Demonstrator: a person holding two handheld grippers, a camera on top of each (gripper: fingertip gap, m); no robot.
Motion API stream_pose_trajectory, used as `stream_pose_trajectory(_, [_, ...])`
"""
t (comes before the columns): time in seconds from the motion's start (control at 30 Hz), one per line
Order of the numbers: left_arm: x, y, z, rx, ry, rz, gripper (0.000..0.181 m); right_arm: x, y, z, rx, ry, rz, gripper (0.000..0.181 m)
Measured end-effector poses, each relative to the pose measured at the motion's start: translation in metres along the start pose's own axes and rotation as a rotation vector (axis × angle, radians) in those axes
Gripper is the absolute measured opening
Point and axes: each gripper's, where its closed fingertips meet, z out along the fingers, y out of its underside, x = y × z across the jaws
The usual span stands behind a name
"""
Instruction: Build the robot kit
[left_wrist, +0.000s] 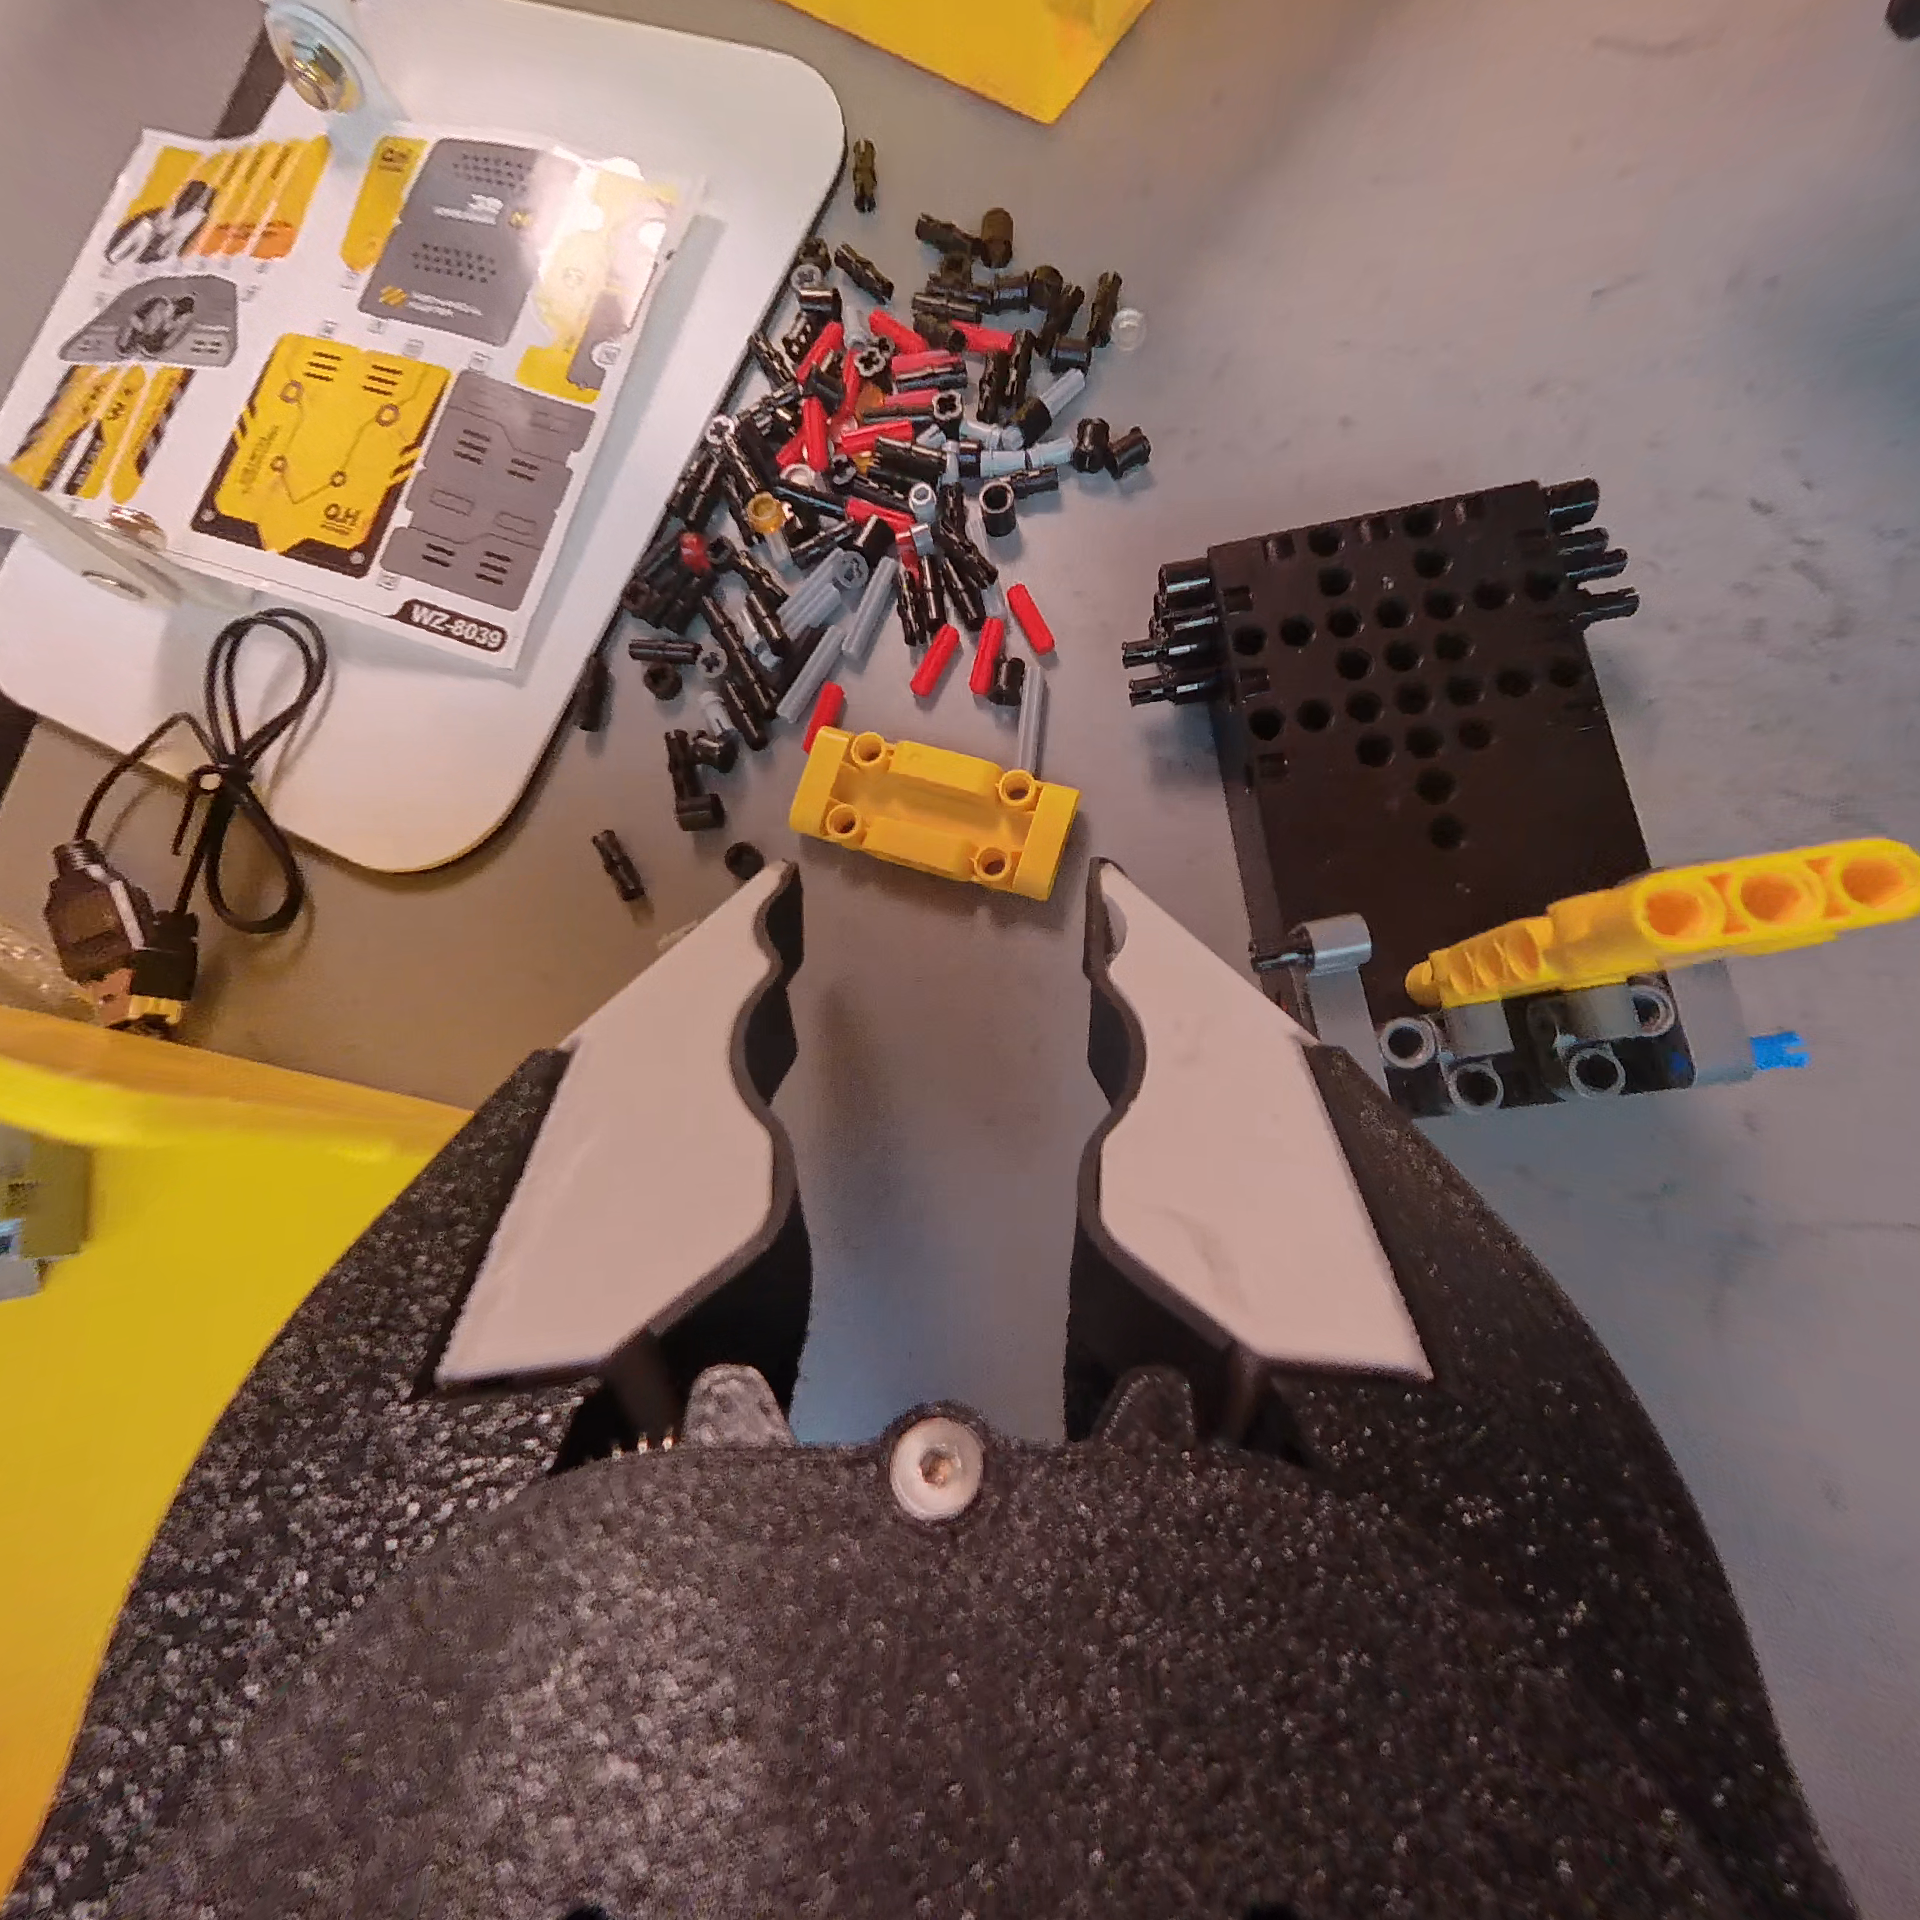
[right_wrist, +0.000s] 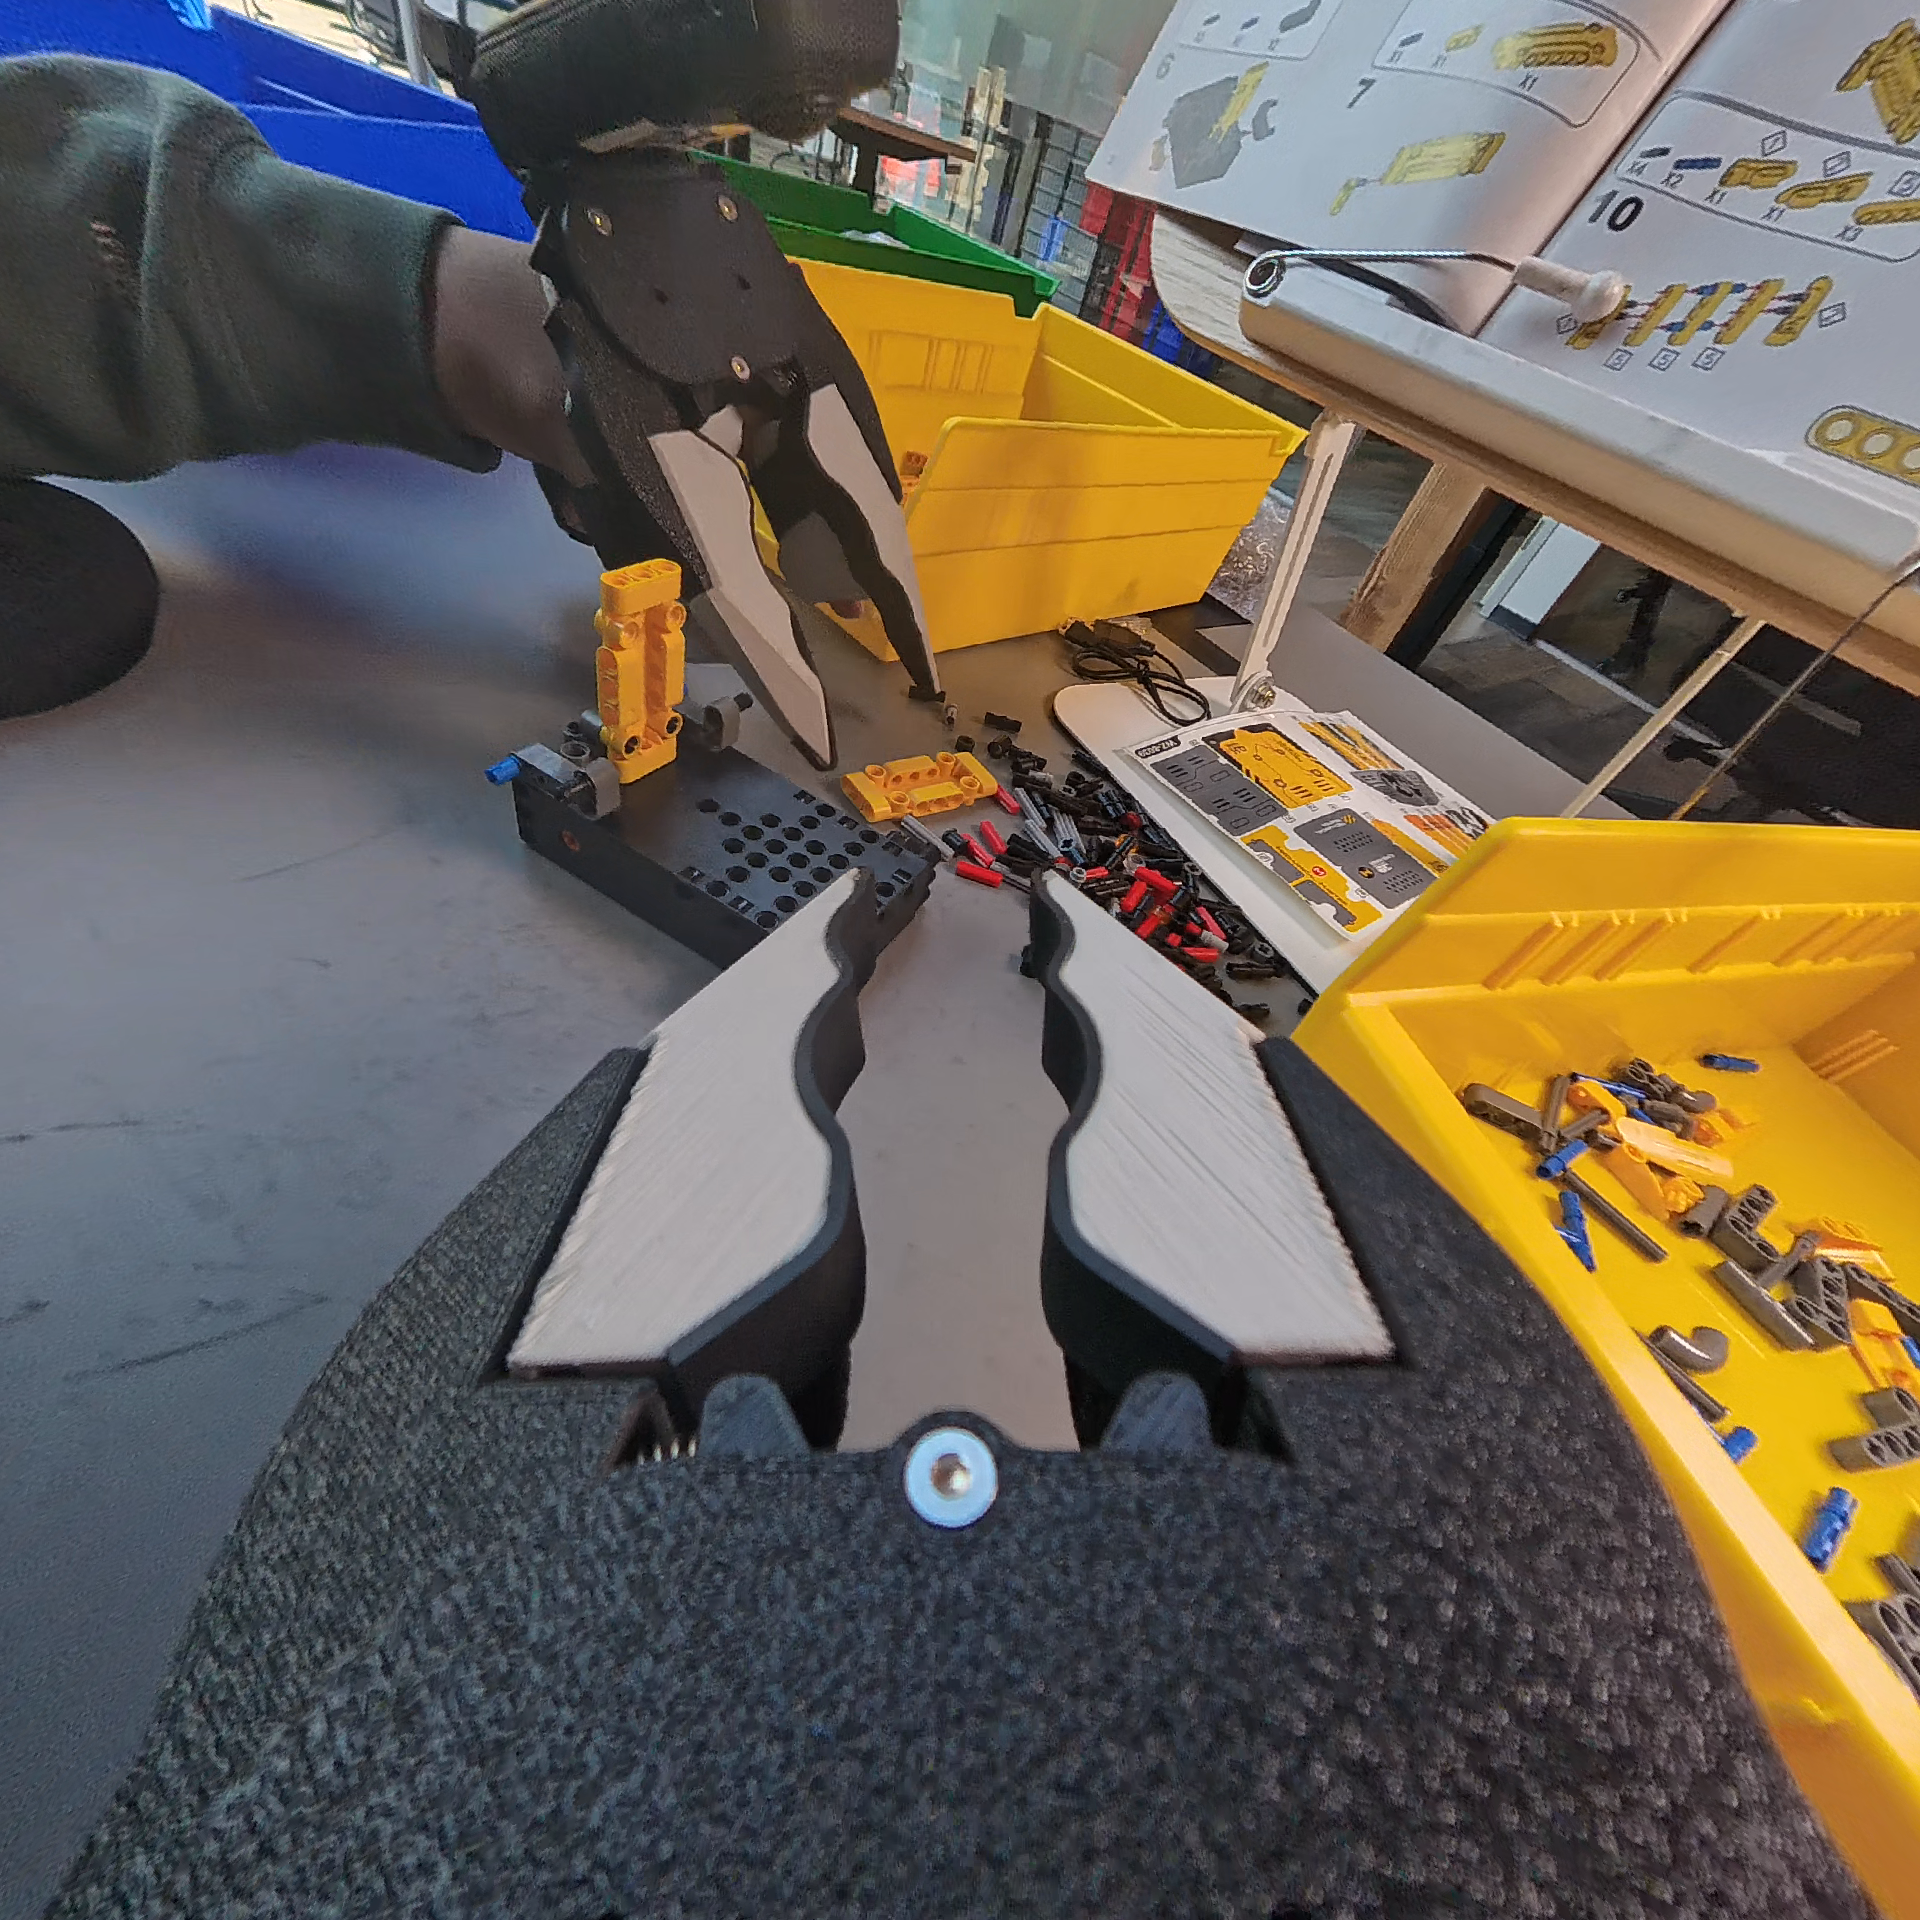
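A: Where's the left gripper (left_wrist: 940, 883)?

B: Over the grey counter (left_wrist: 1558, 312), fingers apart and empty, tips just short of the flat yellow panel brick (left_wrist: 933, 808).

A: And around that?

B: The panel lies at the near edge of a heap of black, red and grey pins (left_wrist: 883, 457). Beside it is the black perforated baseplate (left_wrist: 1403, 665), with a yellow beam (left_wrist: 1704, 904) mounted at one end. A sticker sheet (left_wrist: 312, 364) rests on a white stand base.

A: The right gripper (right_wrist: 945, 894)?

B: Fingers apart too, holding nothing, low over the counter between the baseplate and the pins, next to a yellow bin (right_wrist: 1455, 935) of loose parts.
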Motion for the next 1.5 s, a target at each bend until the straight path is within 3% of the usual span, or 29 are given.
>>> stream_pose_trajectory(0.27, [0.009,-0.007,0.009,-0.002,0.007,0.075,0.031,0.005,-0.001,-0.003,0.015,-0.009,0.036,0.028])
stream_pose_trajectory(0.6, [0.014,-0.001,0.013,-0.100,0.081,0.135,0.019,0.006,0.001,-0.003,0.009,-0.016,0.036,0.028])
stream_pose_trajectory(0.67, [0.014,0.000,0.014,-0.116,0.068,0.169,0.006,0.006,0.001,-0.003,0.009,-0.016,0.036,0.028])
stream_pose_trajectory(0.93, [0.012,0.001,0.005,-0.074,0.005,0.200,0.006,0.006,0.002,-0.003,0.002,-0.010,0.026,0.028])
stream_pose_trajectory(1.07, [0.008,-0.015,-0.021,0.040,-0.059,0.173,0.006,0.006,0.001,-0.003,0.004,-0.005,0.023,0.028])
stream_pose_trajectory(1.17, [0.017,-0.044,-0.055,0.246,-0.038,0.084,0.006,0.007,0.001,-0.003,0.009,-0.002,0.026,0.028])
stream_pose_trajectory(1.37, [0.086,-0.103,-0.128,0.752,0.372,-0.188,0.006,-0.011,-0.015,-0.006,0.098,-0.070,-0.022,0.031])
stream_pose_trajectory(1.43, [0.106,-0.105,-0.133,0.815,0.496,-0.232,0.006,-0.025,-0.026,-0.008,0.153,-0.130,-0.031,0.031])
stream_pose_trajectory(1.5, [0.126,-0.098,-0.124,0.788,0.542,-0.177,0.006,-0.043,-0.037,-0.011,0.202,-0.234,0.017,0.032])
